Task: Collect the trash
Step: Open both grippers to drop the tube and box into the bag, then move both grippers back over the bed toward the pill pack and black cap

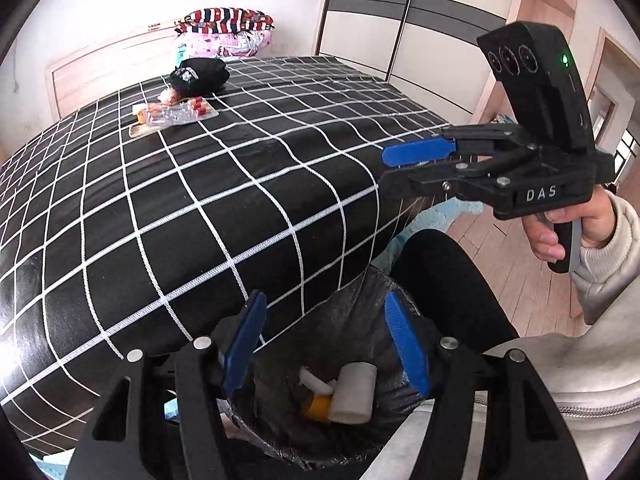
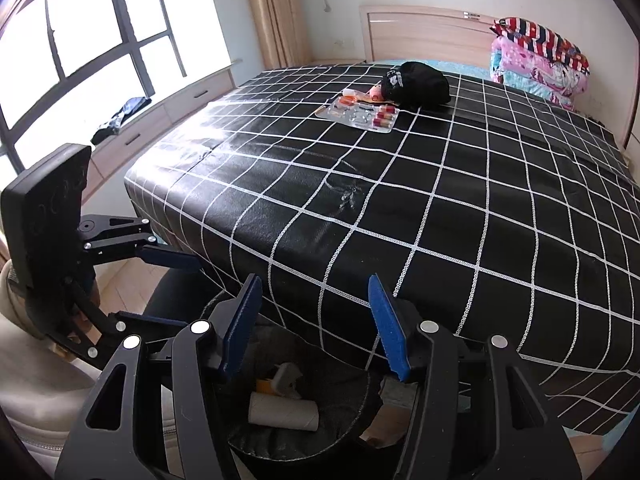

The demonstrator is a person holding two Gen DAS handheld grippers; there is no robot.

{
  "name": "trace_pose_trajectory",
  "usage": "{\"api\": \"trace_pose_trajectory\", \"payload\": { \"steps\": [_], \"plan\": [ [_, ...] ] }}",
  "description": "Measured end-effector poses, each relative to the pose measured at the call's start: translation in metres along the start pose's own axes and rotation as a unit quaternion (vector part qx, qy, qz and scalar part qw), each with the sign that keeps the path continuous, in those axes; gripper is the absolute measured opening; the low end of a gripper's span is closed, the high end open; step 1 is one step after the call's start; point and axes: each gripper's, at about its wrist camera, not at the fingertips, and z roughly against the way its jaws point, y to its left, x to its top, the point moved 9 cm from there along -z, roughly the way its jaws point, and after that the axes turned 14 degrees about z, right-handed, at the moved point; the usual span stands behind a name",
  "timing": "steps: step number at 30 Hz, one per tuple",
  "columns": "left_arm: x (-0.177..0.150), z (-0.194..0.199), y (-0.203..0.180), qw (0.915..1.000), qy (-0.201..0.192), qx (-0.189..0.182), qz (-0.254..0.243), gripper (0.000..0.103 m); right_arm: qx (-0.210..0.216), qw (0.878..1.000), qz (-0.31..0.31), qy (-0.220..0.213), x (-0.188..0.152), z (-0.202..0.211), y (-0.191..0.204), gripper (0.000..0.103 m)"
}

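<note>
A black-lined trash bin (image 1: 360,308) stands at the bed's foot, also in the right wrist view (image 2: 352,412). Inside lie a white cardboard tube (image 1: 354,394), an orange piece (image 1: 318,407) and white scraps; the tube also shows from the right (image 2: 284,412). My left gripper (image 1: 326,344) is open and empty above the bin. My right gripper (image 2: 316,326) is open and empty above it too, and shows in the left wrist view (image 1: 396,172). Far up the bed lies a clear blister pack with red pieces (image 2: 362,114) (image 1: 178,114) and small litter (image 2: 352,98).
A black cap (image 2: 416,84) lies by the litter. Folded bedding (image 2: 540,60) is stacked at the headboard. The black grid-patterned bedcover (image 2: 400,200) fills the middle. A window seat with dark cloth (image 2: 120,118) is left; wardrobe doors (image 1: 400,20) stand right. The person's dark leg (image 1: 448,280) is beside the bin.
</note>
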Motion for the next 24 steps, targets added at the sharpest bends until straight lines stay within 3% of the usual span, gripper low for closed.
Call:
{"api": "trace_pose_trajectory", "payload": {
  "steps": [15,24],
  "plan": [
    [0.047,0.028,0.026,0.9977,-0.059,0.025,0.020,0.060,-0.013,1.000,0.007,-0.013,0.016,0.004,-0.008,0.055],
    [0.077,0.032,0.044,0.9948,-0.081,0.022,0.057,0.060,-0.025,0.999,0.021,-0.027,0.039,0.006,-0.017,0.055]
  ]
}}
